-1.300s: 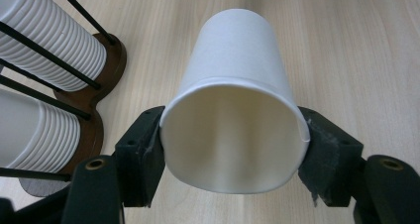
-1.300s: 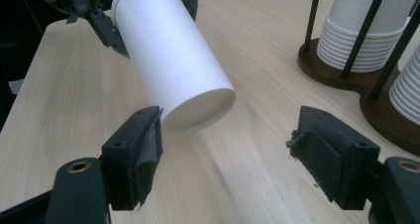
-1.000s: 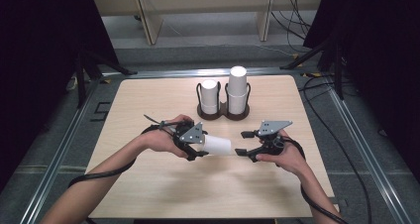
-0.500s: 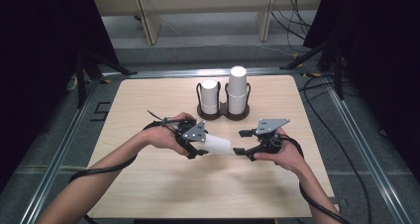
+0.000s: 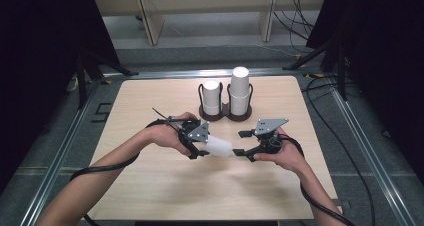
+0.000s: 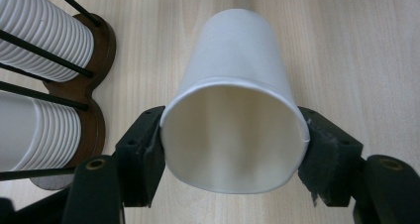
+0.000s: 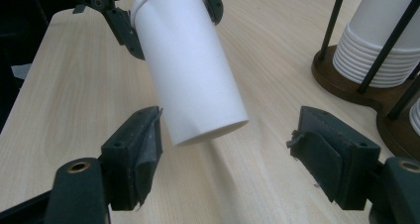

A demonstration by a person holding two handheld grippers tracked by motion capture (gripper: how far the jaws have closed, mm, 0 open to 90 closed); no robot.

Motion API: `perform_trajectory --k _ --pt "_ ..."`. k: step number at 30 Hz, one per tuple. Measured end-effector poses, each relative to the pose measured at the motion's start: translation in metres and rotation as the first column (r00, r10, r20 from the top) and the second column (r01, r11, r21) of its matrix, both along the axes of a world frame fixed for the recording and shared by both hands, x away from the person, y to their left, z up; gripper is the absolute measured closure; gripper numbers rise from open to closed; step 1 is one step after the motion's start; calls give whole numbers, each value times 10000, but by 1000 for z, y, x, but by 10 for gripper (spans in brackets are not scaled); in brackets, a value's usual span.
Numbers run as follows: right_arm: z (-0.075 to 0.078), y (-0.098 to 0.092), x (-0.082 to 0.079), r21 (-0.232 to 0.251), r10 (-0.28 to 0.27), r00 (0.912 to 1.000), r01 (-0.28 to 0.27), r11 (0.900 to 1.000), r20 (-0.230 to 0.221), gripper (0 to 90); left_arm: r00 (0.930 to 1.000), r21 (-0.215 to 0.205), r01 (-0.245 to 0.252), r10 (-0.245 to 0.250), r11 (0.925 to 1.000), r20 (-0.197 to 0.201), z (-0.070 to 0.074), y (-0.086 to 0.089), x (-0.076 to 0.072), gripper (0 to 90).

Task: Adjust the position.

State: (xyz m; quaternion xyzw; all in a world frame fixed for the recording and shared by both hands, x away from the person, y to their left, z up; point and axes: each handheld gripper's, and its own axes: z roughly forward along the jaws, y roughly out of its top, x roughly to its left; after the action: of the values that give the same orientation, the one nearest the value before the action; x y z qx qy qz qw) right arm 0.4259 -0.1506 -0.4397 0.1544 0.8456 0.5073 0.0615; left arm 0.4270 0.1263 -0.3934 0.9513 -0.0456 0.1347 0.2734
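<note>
A: What is each gripper doing?

B: The left gripper (image 5: 200, 151) is clenched on a white, tapered paper cup (image 6: 233, 120), one pad pressed to each side of the wall just behind the open rim. The cup lies sideways above the pale wooden worktop (image 5: 150, 186), its closed base pointing away from that gripper toward the right gripper (image 5: 241, 142). The right gripper is released: its jaws stand apart with nothing pressed between them, and the cup's base (image 7: 210, 132) hangs just ahead of them, nearer the left-hand pad as the right gripper view shows it.

A: How should the step in hand go well?

B: It looks like a handover, or a pull on the cup's base end. I would centre the right gripper's jaws on the cup so both pads meet the wall together, slide forward over the base, and close gently, since thin paper dents. The left gripper should hold firm and level until the other has a grip.

A: How many of each thing?

B: One loose cup. Two stacks of white paper cups, a shorter one (image 5: 211, 97) and a taller one (image 5: 239, 90), stand upside down in one dark brown two-bay holder with thin black upright rods (image 5: 225, 113), beyond both grippers. The cups in each stack are too many and too fine to count. Two grippers, two hands.
</note>
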Motion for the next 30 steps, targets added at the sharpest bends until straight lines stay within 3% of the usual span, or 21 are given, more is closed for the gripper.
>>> perform_trajectory --k 5,7,15,16,20,30 --pt "2 4 2 -187 139 9998 -136 9997 160 270 10000 242 51 -52 9997 16 0 -2 0 334" --pt "3 6 1 -223 128 9999 -128 9997 -12 270 10000 298 46 -45 9995 -5 1 -3 0 334" --pt "4 14 2 -437 257 9997 -255 9987 38 270 9998 711 -62 47 9974 213 1 -7 0 334" --pt "4 15 3 -409 261 9994 -251 9988 245 270 9998 785 -74 58 9969 203 2 -8 0 334" --pt "5 18 3 -467 299 9993 -287 9985 239 270 9996 1097 -11 -18 9940 265 2 -11 -1 334" --pt "5 33 3 -749 630 9977 -610 9953 243 270 9996 1419 40 -82 9899 288 4 -16 -2 334"
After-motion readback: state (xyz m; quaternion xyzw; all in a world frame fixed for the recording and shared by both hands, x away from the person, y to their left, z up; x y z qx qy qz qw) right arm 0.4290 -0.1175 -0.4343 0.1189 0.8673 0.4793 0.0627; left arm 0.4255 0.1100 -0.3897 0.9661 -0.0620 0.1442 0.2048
